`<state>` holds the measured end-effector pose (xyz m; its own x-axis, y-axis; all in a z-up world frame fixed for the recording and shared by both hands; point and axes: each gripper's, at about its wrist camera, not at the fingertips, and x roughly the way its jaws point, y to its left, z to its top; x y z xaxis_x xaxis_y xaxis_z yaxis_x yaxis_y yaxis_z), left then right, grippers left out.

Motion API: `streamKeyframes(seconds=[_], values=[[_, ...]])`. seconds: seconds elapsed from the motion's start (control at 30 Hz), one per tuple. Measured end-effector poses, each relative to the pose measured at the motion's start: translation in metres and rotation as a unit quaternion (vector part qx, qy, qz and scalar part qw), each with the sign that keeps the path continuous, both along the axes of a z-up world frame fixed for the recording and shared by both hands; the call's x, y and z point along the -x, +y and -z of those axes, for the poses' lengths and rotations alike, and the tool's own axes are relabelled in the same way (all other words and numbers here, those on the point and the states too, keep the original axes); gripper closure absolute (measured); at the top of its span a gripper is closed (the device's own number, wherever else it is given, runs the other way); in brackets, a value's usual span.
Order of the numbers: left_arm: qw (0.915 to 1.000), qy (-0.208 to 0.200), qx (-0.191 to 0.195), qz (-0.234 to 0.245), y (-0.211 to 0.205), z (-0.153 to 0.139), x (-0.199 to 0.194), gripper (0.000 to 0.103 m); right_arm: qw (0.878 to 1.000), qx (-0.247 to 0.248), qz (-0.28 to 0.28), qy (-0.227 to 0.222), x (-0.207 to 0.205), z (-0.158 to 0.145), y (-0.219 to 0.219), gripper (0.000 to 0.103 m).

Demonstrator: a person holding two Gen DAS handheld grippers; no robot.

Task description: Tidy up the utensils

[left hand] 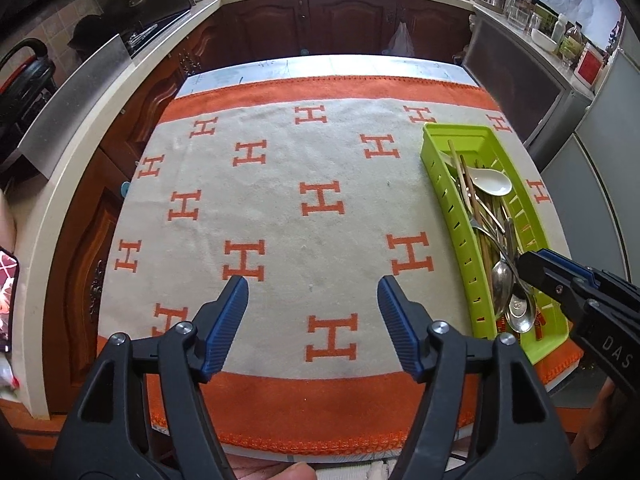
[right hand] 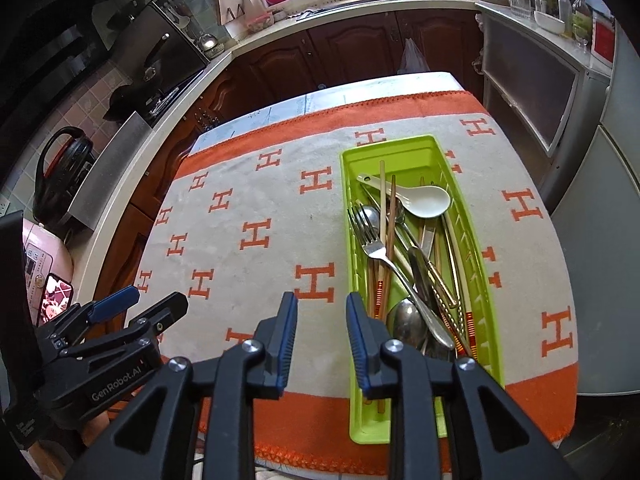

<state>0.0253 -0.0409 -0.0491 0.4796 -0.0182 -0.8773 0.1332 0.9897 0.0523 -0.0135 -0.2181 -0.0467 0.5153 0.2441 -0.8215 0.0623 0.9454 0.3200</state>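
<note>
Kitchen table under an orange-and-cream cloth (left hand: 304,216). Right gripper (right hand: 322,308): fingers partly apart, empty, just beside the green tray (right hand: 424,148). Left gripper (left hand: 312,292): fingers wide apart, empty, well left of the tray. Utensils (right hand: 404,256): piled lengthwise in the tray; right hand nearer.

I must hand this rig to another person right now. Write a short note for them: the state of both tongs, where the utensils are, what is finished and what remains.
Left tongs: open, empty, over the bare beige and orange towel with H pattern.
Right tongs: open, empty, at the near left edge of the long green plastic utensil tray.
Utensils: all visible ones lie in that tray, mixed together: white ceramic spoon, steel fork, steel spoons, wooden chopsticks.
Done: nothing is left on the towel.
Left: probably nothing, unless the mixed pile needs sorting.
</note>
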Motion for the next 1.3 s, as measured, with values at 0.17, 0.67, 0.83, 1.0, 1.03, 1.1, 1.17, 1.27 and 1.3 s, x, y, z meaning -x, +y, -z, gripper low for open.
streamKeyframes(seconds=[0.17,0.67,0.83,1.0,1.03,1.1,1.17,1.27,1.3], values=[[0.9994,-0.033,0.002,-0.004,0.004,-0.025,0.016,0.031,1.000,-0.004,0.007,-0.019,0.011,-0.021,0.001,0.071],[0.9961,-0.088,0.006,-0.001,0.005,-0.057,0.051,0.029,0.998,0.035,0.003,-0.055,0.033,-0.043,0.019,0.065],[0.9956,-0.094,0.008,0.000,0.005,-0.059,0.054,0.028,0.997,0.041,0.003,-0.063,0.038,-0.045,0.022,0.065],[0.9953,-0.096,0.012,0.002,0.005,-0.060,0.055,0.028,0.996,0.045,0.004,-0.071,0.040,-0.049,0.024,0.065],[0.9953,-0.096,0.013,0.002,0.005,-0.060,0.055,0.028,0.997,0.044,0.003,-0.070,0.040,-0.049,0.025,0.065],[0.9952,-0.097,0.014,0.002,0.005,-0.061,0.055,0.028,0.997,0.044,0.001,-0.069,0.039,-0.048,0.027,0.065],[0.9950,-0.099,0.017,0.002,0.006,-0.061,0.055,0.028,0.997,0.044,-0.001,-0.069,0.039,-0.048,0.028,0.065],[0.9948,-0.100,0.020,0.001,0.007,-0.061,0.055,0.028,0.997,0.044,-0.002,-0.069,0.038,-0.048,0.030,0.065],[0.9948,-0.100,0.020,0.001,0.007,-0.061,0.054,0.028,0.997,0.044,-0.002,-0.069,0.038,-0.048,0.030,0.065]])
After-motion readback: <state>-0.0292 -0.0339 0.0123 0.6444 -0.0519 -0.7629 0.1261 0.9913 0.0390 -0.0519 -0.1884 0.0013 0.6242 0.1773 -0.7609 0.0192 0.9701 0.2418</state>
